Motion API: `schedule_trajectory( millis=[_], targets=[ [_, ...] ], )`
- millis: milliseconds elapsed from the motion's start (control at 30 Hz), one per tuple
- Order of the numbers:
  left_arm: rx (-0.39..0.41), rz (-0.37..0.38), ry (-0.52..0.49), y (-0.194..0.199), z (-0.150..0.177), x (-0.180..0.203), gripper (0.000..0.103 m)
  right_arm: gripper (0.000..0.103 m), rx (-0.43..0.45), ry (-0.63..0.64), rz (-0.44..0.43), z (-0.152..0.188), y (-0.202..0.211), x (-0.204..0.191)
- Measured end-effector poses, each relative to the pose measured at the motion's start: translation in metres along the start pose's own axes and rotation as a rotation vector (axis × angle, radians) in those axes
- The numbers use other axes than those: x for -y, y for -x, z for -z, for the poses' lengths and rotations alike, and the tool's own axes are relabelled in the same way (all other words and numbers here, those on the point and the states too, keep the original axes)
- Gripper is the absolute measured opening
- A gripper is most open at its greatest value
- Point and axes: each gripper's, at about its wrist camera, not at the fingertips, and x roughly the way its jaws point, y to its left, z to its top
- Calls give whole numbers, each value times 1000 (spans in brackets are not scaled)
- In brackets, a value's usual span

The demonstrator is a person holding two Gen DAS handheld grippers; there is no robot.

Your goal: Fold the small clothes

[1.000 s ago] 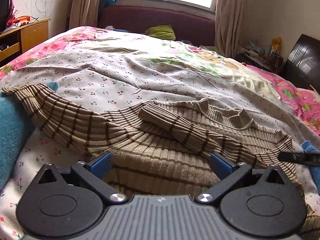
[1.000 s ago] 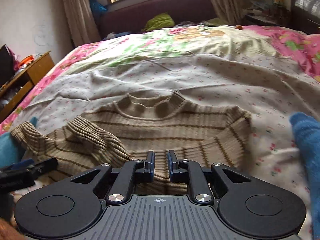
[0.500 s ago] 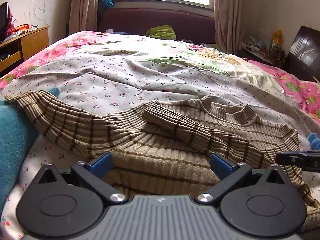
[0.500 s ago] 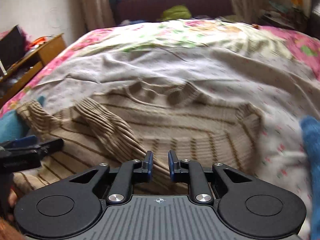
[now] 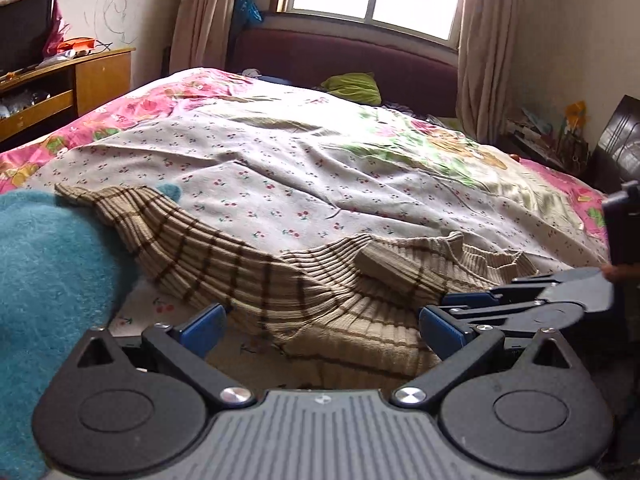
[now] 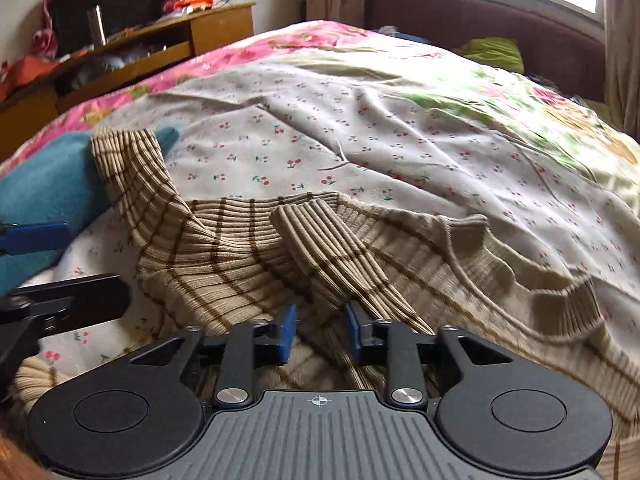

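We are in the middle of folding a beige striped sweater (image 6: 400, 264) that lies on the flowered bedsheet (image 6: 360, 128), with its collar (image 6: 500, 248) toward the window. One sleeve (image 6: 328, 256) is already laid across the chest. The other sleeve (image 5: 168, 232) stretches out to the side, and its cuff rests on a teal garment (image 5: 52, 272).

Our right gripper (image 6: 318, 334) hangs low over the folded sleeve. Its jaws have just been opening; there is a clear gap between the blue pads (image 6: 286, 334), and they press on nothing, so we judge that this sleeve has been let go. Our left gripper (image 5: 320, 324) stands wide open over the lower body of the sweater and holds nothing.

The next step, we think, is the outstretched sleeve. It calls for a pinch near the cuff, a small lift to free it from the teal garment, and a carry across the chest so that it lies flat over the first sleeve. The ribbed knit is thick and soft, so it may sag or bunch if we grasp too little.
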Motion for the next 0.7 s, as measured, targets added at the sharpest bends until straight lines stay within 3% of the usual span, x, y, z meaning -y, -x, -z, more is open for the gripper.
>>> schedule_trajectory(
  millis=[100, 167, 233, 333, 400, 467, 567, 700],
  targets=[
    [-13, 11, 21, -5, 1, -5, 103, 25, -26, -21, 42, -3, -11, 3],
    [-9, 13, 29, -5, 2, -8, 103, 12, -25, -63, 55, -4, -10, 11],
    [-3, 16, 37, -5, 3, -9, 103, 11, -12, -134, 37, -6, -3, 21],
    [7, 24, 50, -3, 2, -12, 103, 10, 30, -232, -13, -12, 13, 32],
    [17, 27, 58, -1, 2, -13, 103, 10, 61, -265, -92, -14, 24, 33],
    [27, 29, 67, 0, 1, -15, 103, 12, 20, -213, -155, -11, 22, 23],
    [31, 28, 77, 0, 1, -16, 103, 17, -71, -120, -177, 6, 10, 4],
    [24, 20, 61, -2, 2, -13, 103, 17, -35, -163, -188, 19, 28, 11]
  ],
)
